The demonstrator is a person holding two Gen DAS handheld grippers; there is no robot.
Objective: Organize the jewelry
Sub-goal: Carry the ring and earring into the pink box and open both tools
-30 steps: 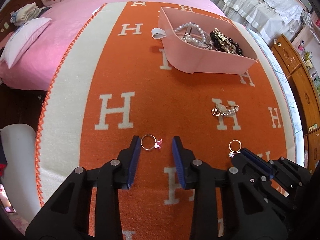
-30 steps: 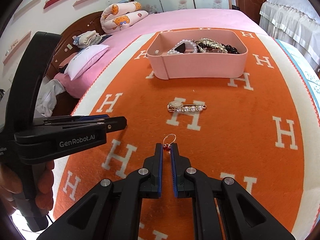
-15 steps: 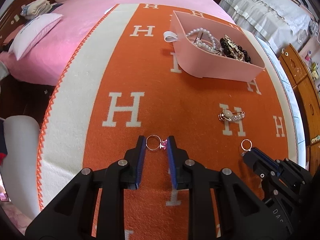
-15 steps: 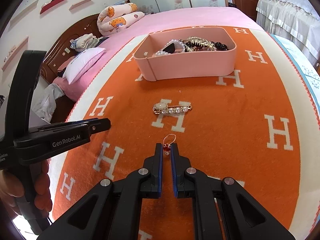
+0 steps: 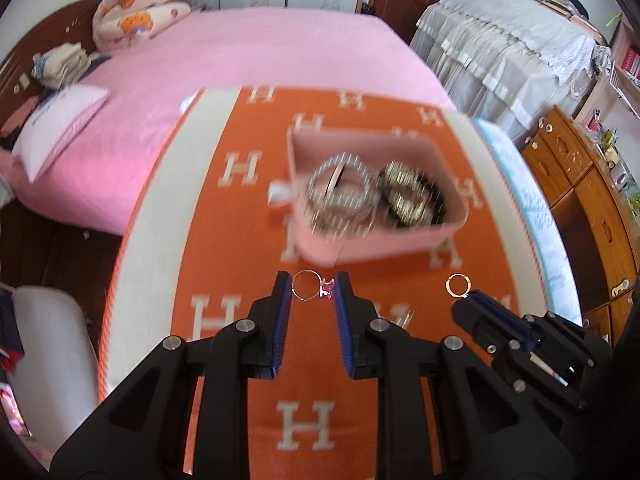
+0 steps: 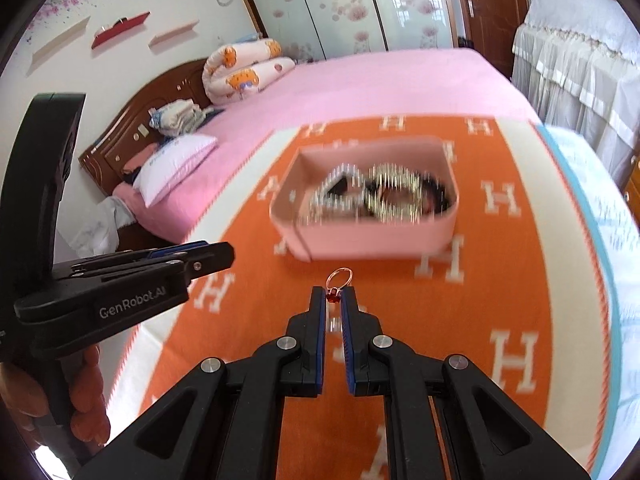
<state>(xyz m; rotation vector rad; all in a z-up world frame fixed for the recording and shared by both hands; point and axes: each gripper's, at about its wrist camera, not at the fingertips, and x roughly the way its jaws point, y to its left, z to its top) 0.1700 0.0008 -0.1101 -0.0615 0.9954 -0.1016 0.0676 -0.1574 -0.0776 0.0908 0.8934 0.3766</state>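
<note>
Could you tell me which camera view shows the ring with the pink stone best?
The left wrist view: the ring with the pink stone sits sharp and whole, pinched between the left gripper fingertips. In the right wrist view only that gripper's side appears; the ring is hidden.

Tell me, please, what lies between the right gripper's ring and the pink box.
Only bare orange blanket, between ring and pink box, in the right wrist view.

Pink bed (image 6: pixel 380 80), wooden headboard (image 6: pixel 132 120), floral wardrobe doors (image 6: pixel 340 4).
</note>
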